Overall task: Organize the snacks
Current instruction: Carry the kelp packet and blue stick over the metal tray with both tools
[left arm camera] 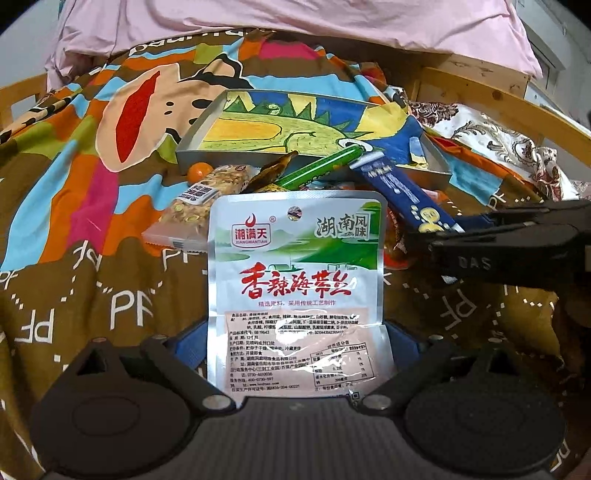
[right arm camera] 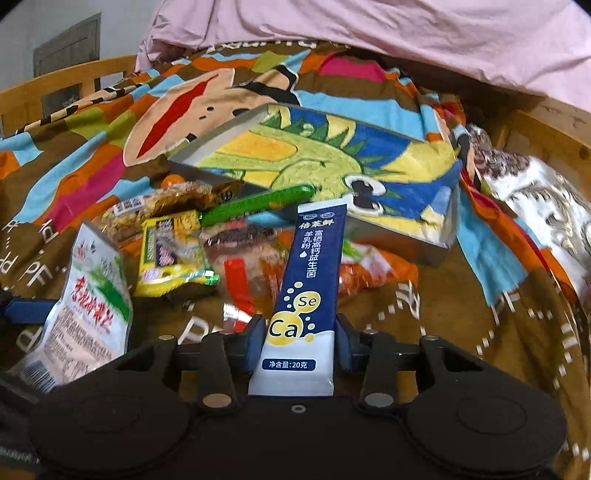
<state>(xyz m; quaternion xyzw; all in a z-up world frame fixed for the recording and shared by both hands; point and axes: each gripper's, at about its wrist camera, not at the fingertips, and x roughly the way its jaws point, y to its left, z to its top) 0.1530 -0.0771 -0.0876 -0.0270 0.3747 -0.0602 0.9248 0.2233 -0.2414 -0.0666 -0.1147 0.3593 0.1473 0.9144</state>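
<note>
My left gripper [left arm camera: 295, 343] is shut on a white and green kelp snack packet [left arm camera: 295, 280] and holds it upright above the bedspread; the packet also shows in the right wrist view [right arm camera: 88, 314]. My right gripper [right arm camera: 300, 343] is shut on a blue milk-powder stick sachet [right arm camera: 310, 280], also in the left wrist view [left arm camera: 402, 192]. A shallow grey box with a dinosaur picture inside [left arm camera: 295, 129] [right arm camera: 325, 162] lies behind a pile of snacks: a green stick [right arm camera: 258, 203], a yellow packet [right arm camera: 173, 254], a nut bar [left arm camera: 199, 199] and orange packets [right arm camera: 369, 273].
Everything lies on a colourful cartoon bedspread [left arm camera: 92, 184]. A pink quilt [left arm camera: 295, 26] is bunched at the back. The wooden bed frame [left arm camera: 498, 96] runs along the right side, with a patterned cloth [right arm camera: 535, 199] beside it. A small orange ball [left arm camera: 199, 171] sits by the box.
</note>
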